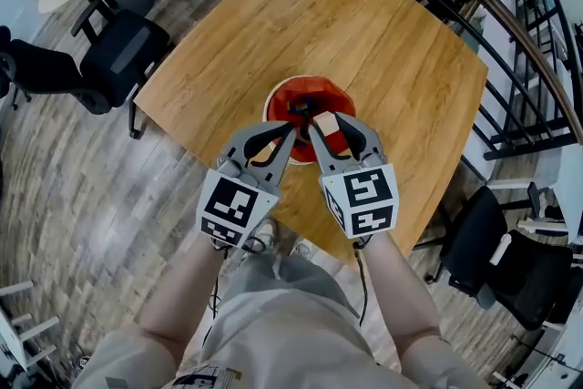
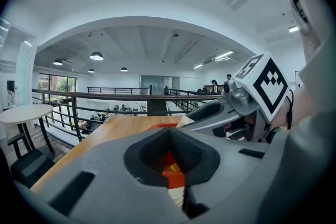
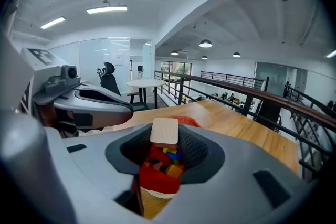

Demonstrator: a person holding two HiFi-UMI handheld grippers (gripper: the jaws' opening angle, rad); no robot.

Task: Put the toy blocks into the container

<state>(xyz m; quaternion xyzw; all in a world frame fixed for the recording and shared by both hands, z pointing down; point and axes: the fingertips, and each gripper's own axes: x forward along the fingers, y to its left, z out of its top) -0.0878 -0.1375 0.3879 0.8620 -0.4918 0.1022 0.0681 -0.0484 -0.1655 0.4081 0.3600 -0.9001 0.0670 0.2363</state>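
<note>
Wooden table (image 1: 364, 41) holds red container (image 1: 279, 102) near railing (image 1: 510, 25).

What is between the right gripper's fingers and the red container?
A pale wooden block. The right gripper pinches it in its fingers, just above the red container. The right gripper view shows it best.

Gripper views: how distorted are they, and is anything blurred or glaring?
Left gripper view: heavy fisheye, black corners, near foreground soft. Right gripper view: same fisheye; wooden block sharp, ceiling lights bright but not washed out.
</note>
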